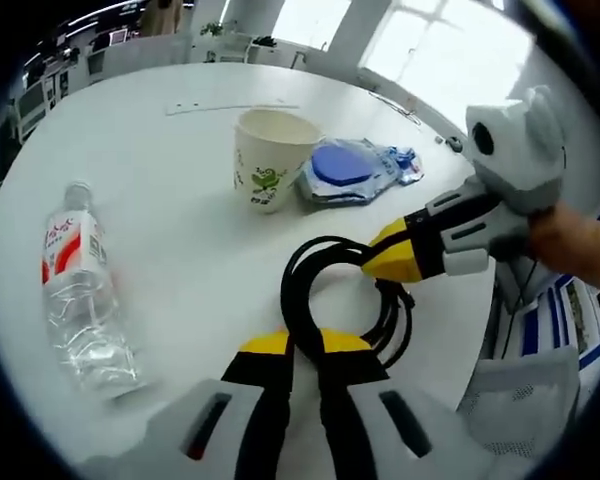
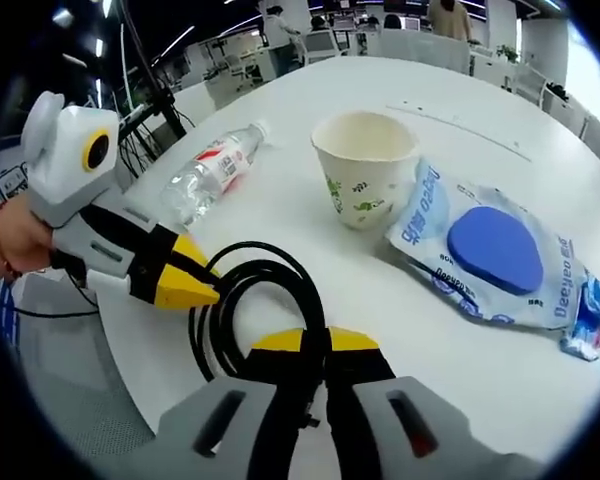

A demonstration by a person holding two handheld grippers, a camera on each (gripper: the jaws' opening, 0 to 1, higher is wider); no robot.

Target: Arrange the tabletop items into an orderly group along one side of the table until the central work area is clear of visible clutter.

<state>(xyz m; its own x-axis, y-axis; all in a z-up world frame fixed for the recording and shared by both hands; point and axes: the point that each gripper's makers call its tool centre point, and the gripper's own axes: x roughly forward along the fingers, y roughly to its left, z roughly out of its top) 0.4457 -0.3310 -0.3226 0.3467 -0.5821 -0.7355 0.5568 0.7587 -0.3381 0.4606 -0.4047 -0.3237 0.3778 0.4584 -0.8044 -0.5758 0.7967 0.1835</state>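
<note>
Between both tools (image 1: pixel 305 345), black cable (image 1: pixel 298 280).

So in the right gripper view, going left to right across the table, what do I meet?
Left gripper → water bottle → black cable → paper cup → plastic packet with the blue disc.
</note>
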